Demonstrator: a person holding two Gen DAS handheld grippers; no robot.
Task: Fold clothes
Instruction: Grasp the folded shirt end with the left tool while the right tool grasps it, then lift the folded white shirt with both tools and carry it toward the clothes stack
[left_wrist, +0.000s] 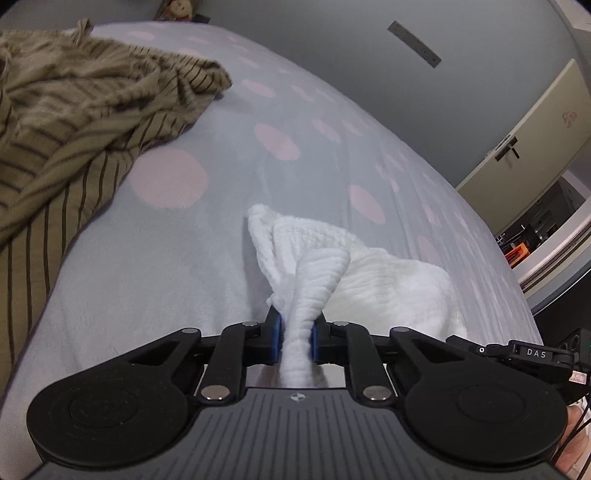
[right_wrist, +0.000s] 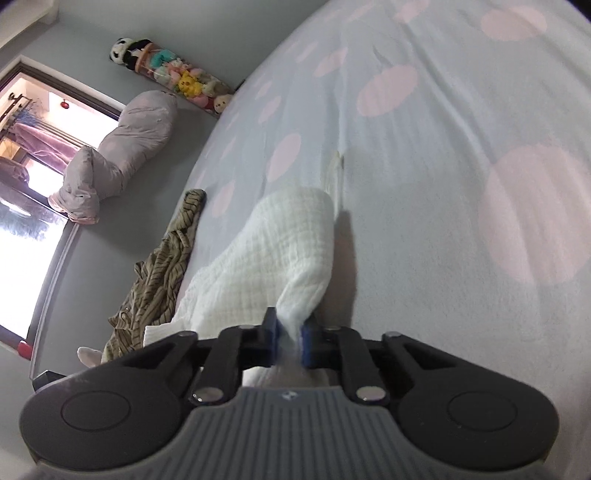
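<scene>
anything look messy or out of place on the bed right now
Yes. The striped brown garment lies crumpled in a heap on the dotted bedsheet, unfolded. The white cloth is bunched and twisted where the left hand-held gripper and right hand-held gripper pinch it. Nothing looks damaged.

two close wrist views – shared bedspread (left_wrist: 177, 258), white garment (right_wrist: 280, 236)

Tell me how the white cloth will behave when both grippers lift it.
The white cloth is probably floppy: it bunches where the left gripper pinches it. It looks light, thin and crinkled. Between that and the right gripper it will likely sag.
</scene>
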